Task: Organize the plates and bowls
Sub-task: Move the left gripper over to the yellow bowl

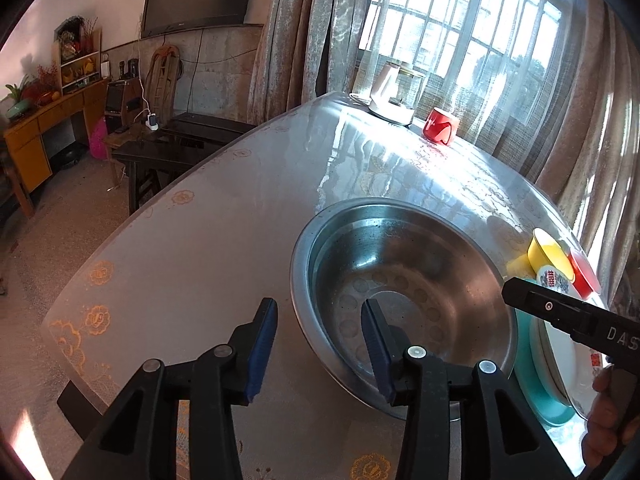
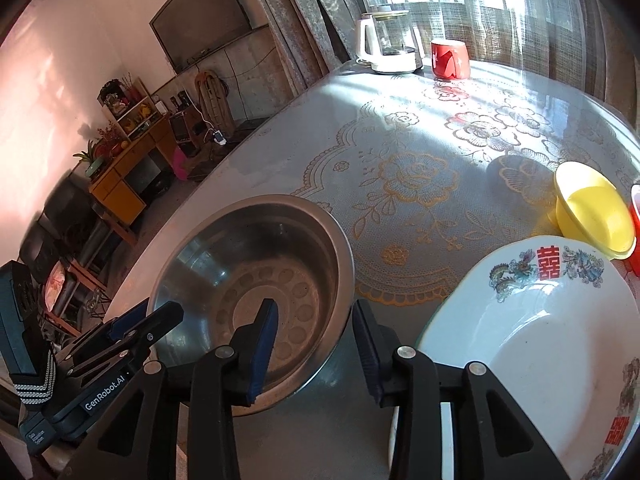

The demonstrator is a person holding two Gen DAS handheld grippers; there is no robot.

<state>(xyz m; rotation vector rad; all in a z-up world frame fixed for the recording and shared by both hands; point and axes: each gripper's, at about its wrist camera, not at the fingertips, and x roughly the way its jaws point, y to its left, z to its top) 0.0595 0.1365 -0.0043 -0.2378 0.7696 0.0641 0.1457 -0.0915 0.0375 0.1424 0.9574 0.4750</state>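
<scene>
Your table [image 1: 224, 216], under a lace-patterned cloth [image 2: 416, 176] with gold flowers, took up most of both views. On it the biggest piece was the steel bowl [image 1: 404, 280], standing upright and empty near the front edge. Just beside it on your right lay the white plate [image 2: 532, 340] with red characters and painted birds on its rim; in the left wrist view it rested on a teal plate [image 1: 540, 392], tilted up toward the bowl, and whether the two rims touched I cannot tell.

Behind the white plate sat the yellow bowl [image 2: 592, 216], tipped on its side with its mouth facing the steel bowl, and a red dish [image 1: 584, 276] leaned just behind it at the table's right edge.

Your left gripper [image 1: 318, 350] was spread wide, holding nothing: its right finger reached over the near rim of the steel bowl while the left finger stayed outside, above the cloth. Your right gripper [image 2: 316, 350] was wide too and empty, its left finger over the steel bowl's right rim and its right finger above the gap between that bowl and the white plate.

At the far end stood a kettle [image 2: 388, 48], and near it an upside-down red cup [image 2: 450, 59] by the window.
</scene>
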